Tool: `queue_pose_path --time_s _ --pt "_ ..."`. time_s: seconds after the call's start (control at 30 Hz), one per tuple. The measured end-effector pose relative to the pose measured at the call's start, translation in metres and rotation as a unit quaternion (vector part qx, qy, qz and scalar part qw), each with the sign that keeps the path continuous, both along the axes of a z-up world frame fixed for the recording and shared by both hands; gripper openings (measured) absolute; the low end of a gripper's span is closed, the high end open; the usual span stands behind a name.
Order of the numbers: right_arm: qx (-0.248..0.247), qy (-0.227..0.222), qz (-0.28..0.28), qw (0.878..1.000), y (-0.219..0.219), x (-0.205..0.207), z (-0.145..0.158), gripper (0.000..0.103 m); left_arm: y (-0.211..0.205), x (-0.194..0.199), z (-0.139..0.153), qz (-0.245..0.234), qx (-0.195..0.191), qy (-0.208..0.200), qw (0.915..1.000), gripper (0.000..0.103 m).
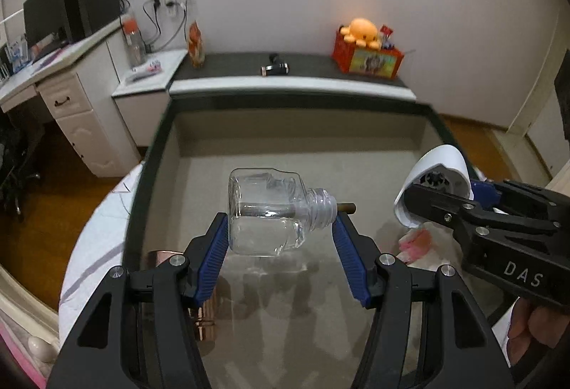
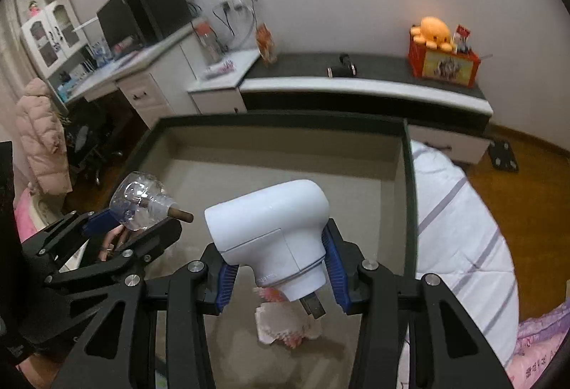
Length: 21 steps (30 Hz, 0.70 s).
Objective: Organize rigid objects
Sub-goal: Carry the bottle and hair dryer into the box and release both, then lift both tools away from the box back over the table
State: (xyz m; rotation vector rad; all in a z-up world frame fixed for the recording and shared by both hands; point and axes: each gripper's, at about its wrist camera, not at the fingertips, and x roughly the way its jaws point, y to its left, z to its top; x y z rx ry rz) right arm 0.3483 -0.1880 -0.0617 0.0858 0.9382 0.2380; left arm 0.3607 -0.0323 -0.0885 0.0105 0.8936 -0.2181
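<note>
while both hover over the box [image 1: 149, 175], the left gripper [image 1: 281, 235] clamps a clear bottle [image 1: 267, 210].

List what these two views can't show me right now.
- Copper cup: left view, mostly behind the left tongs.
- Pink wrapper: right view, partly under the white device; blurred.
- Brown stick in the bottle: kind unclear through the glass.

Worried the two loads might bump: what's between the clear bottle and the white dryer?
Nothing solid: only a brown stick poking from the bottle mouth toward the dryer, then open air above the bin, in the right wrist view.
</note>
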Motion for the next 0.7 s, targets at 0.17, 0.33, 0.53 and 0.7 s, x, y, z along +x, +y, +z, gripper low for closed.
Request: queue_pose_path --time_s 0.17,0.33,0.53,0.7 --pt "0.006 0.017 -0.015 1.000 -0.005 0.001 -0.008 0.054 0.000 -0.004 0.002 0.006 0.019 0.003 0.9998 0.070" --pt "0.021 0.001 -0.029 0.999 -0.017 -0.011 0.003 0.084 0.011 -0.019 0.017 0.021 0.017 -0.028 0.9992 0.092" --pt "0.020 -0.042 -0.046 0.998 -0.020 -0.045 0.024 0.103 0.025 -0.057 0.042 0.044 0.018 -0.086 0.9951 0.102" --pt "0.016 -0.092 -0.056 0.994 -0.016 -0.090 0.044 0.103 0.037 -0.106 0.062 0.065 0.017 -0.136 0.9884 0.103"
